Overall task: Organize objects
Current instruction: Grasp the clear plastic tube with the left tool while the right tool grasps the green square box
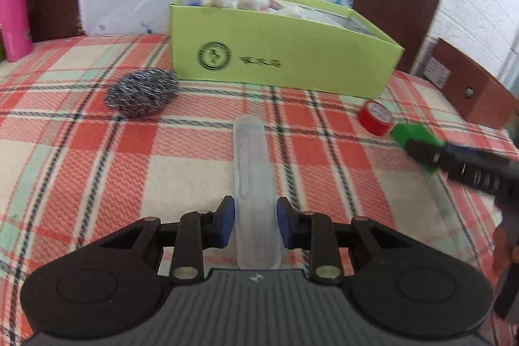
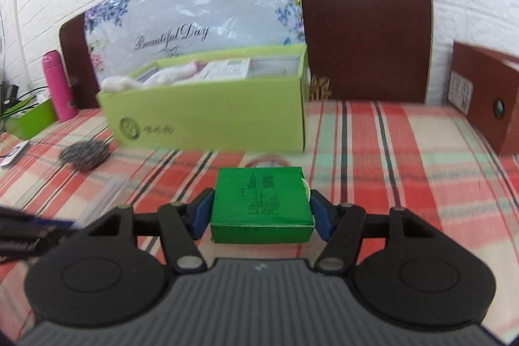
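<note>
My left gripper [image 1: 255, 224] straddles a clear plastic case [image 1: 254, 180] that lies lengthwise on the plaid cloth; a small gap shows at each pad, so the jaws stand open around it. My right gripper [image 2: 261, 211] is shut on a small green box [image 2: 261, 203], held above the cloth; it also shows in the left wrist view [image 1: 416, 137]. A lime-green open box [image 1: 282, 54] with white soft items and packets inside stands behind; in the right wrist view the lime-green box [image 2: 207, 115] is ahead and left.
A steel wool scourer [image 1: 141, 93] lies left of the lime box. A red tape roll [image 1: 376, 115] lies to the right. A pink bottle [image 1: 13, 12] stands far left. A brown headboard [image 2: 363, 31] and a brown box [image 2: 486, 96] border the surface.
</note>
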The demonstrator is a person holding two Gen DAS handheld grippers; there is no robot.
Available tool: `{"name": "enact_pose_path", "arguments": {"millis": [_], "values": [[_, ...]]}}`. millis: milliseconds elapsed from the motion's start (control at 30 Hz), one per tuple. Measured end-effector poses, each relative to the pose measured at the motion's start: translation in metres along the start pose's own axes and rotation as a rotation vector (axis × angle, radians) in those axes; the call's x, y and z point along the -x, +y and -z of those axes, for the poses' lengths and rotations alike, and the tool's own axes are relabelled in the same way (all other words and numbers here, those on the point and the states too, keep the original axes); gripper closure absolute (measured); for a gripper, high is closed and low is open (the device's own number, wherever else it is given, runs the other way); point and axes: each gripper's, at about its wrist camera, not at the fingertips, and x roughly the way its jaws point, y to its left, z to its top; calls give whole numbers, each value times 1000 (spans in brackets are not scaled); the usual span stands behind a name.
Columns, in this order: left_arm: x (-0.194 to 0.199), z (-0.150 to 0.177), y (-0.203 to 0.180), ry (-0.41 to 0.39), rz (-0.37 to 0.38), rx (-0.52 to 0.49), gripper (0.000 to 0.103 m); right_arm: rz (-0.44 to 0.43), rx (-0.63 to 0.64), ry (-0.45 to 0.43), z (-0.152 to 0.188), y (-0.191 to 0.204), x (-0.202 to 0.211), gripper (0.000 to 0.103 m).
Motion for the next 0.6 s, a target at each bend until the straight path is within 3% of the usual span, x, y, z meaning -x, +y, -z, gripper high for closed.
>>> {"name": "enact_pose_path", "arguments": {"millis": [67,200,267,600], "values": [[4,4,-7,18,52,-36,73,-24,-3,41,17,4,12,42],[3,8,-23,17,17,-91,73,-25,17,71,45,18,24,39],[-1,5,-26,20,3,-85,73,-20,54,70,46,24,25,31],[-13,-1,-29,7,-10,-83,73,-7,56,77,45,24,20,31]]}}
